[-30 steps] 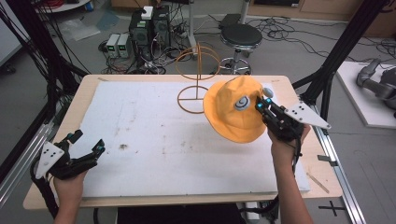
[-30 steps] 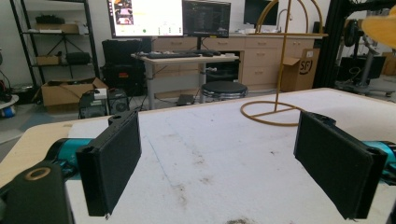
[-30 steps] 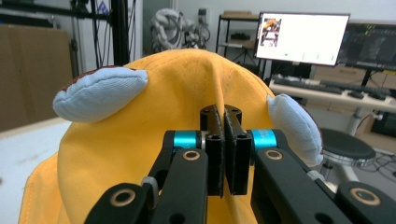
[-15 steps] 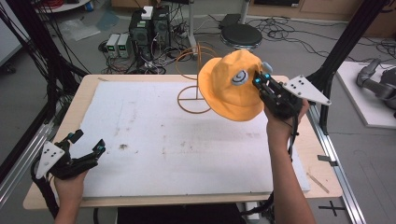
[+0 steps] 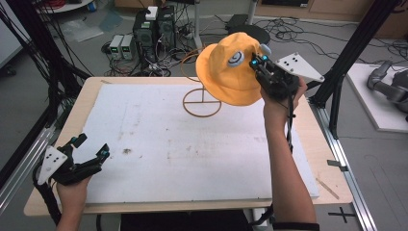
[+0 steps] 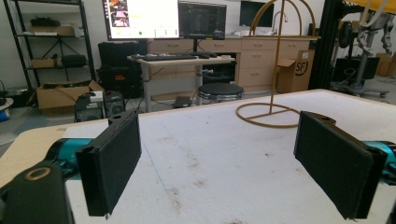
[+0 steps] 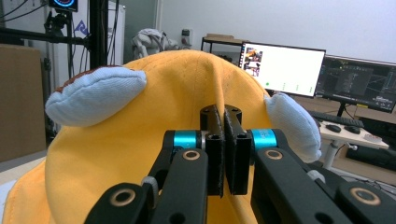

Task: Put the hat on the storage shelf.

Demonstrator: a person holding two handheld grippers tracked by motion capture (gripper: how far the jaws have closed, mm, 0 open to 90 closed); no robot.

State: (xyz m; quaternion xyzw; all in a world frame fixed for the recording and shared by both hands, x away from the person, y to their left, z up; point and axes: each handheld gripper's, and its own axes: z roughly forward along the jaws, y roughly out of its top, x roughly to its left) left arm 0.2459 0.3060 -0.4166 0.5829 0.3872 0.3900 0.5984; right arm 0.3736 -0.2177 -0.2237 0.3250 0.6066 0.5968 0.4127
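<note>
An orange hat (image 5: 231, 72) with pale blue ears hangs in the air over the table's far right, above a thin brass hat stand (image 5: 202, 98). My right gripper (image 5: 259, 65) is shut on a fold of the hat's crown; the right gripper view has the hat (image 7: 140, 140) spread behind the pinched jaws of that gripper (image 7: 223, 116). My left gripper (image 5: 91, 147) rests open at the table's near left corner with nothing between its fingers. In the left gripper view that gripper (image 6: 219, 154) faces the stand (image 6: 273, 70) across the white mat.
A white mat (image 5: 159, 144) covers most of the wooden table (image 5: 317, 149). Black frame posts (image 5: 346, 57) rise at the right and left sides. Computers, cables and a stool stand on the floor behind the far edge.
My right gripper has lifted the hat up and toward the far side, over the stand's base. The left gripper has stayed in place.
</note>
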